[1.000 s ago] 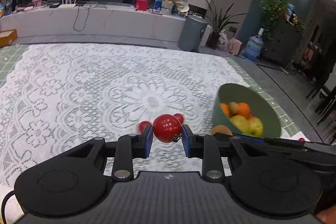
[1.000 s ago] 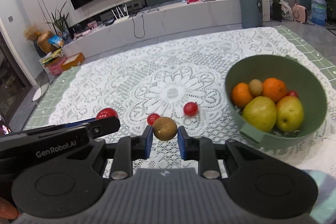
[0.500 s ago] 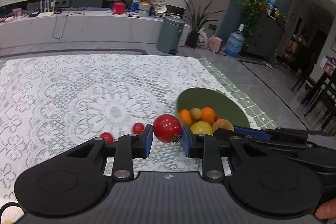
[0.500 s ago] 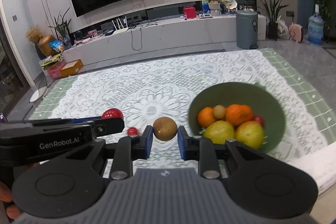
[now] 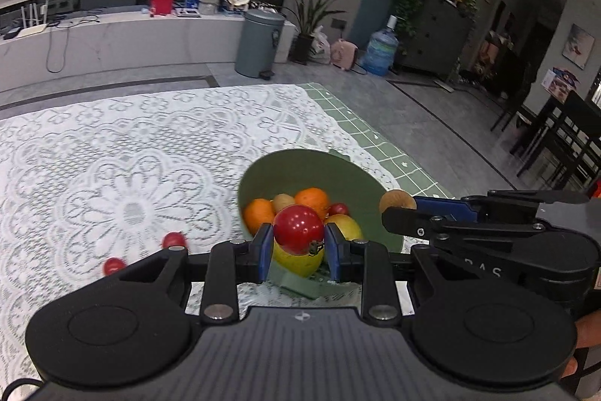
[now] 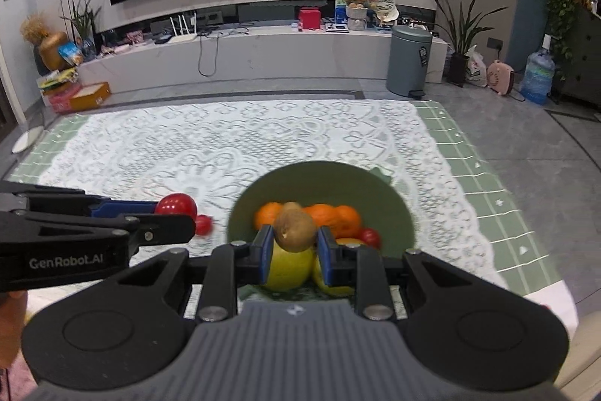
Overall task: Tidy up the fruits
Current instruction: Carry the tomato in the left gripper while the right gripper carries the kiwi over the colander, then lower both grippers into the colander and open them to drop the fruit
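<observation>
My left gripper [image 5: 299, 243] is shut on a shiny red tomato [image 5: 298, 229], held above the near rim of the green bowl [image 5: 300, 168]. My right gripper [image 6: 294, 247] is shut on a brown kiwi [image 6: 295, 226], also hanging over the green bowl [image 6: 323, 181]. The bowl holds oranges [image 5: 311, 197], yellow pears [image 6: 287, 269], another kiwi and a small red tomato [image 6: 370, 236]. Two small red tomatoes [image 5: 174, 240] lie on the lace cloth left of the bowl. Each gripper shows in the other's view: the right one with the kiwi [image 5: 396, 201], the left one with the tomato [image 6: 175, 205].
A white lace cloth [image 5: 112, 153] over a green checked mat covers the table, whose right edge [image 5: 413, 168] runs close beside the bowl. Beyond it are a grey bin [image 6: 408, 61], a low TV bench and dark chairs [image 5: 563, 138] at the far right.
Both grippers have moved to the right with their fruit, from over the lace cloth to above the bowl. The two small tomatoes on the cloth now lie off to the left.
</observation>
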Motion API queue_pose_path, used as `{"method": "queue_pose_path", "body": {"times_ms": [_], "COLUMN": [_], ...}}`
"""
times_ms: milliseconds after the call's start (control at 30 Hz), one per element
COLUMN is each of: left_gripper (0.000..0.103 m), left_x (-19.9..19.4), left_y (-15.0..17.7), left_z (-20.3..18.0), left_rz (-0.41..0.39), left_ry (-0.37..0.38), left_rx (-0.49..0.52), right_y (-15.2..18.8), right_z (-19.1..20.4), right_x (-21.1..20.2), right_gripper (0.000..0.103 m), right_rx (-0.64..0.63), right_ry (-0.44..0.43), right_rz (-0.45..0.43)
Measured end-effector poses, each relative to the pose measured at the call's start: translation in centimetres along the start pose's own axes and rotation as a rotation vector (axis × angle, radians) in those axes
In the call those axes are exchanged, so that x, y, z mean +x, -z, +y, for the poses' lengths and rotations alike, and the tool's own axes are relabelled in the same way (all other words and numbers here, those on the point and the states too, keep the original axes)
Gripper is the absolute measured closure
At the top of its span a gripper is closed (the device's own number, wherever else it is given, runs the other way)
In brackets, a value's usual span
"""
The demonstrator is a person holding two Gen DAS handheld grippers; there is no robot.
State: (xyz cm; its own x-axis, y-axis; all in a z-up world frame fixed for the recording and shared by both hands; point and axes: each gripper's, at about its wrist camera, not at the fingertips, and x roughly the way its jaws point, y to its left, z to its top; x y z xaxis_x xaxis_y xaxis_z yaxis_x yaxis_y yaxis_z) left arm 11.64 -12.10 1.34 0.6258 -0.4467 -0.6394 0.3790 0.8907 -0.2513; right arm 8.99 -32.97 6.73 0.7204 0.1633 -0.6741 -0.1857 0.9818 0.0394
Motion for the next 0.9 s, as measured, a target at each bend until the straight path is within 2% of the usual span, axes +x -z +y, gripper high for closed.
{"method": "queue_pose_path", "body": {"times_ms": [333, 900], "left_gripper": [0.071, 0.071], "left_x": [3.8, 9.9], "left_y": [-1.7, -1.8], "left_z": [-1.8, -2.6], "left_rz": [0.054, 0.164], "left_ry": [0.028, 0.037], "left_rx": [0.065, 0.095], "right_y": [-0.1, 0.6], "right_z": [-2.5, -5.4], "right_x": [3.2, 8.4], "right_gripper": [0.081, 0.081], "right_rx": [-0.053, -0.083], "right_ry": [0.046, 0.077], "right_rz": [0.062, 0.149]}}
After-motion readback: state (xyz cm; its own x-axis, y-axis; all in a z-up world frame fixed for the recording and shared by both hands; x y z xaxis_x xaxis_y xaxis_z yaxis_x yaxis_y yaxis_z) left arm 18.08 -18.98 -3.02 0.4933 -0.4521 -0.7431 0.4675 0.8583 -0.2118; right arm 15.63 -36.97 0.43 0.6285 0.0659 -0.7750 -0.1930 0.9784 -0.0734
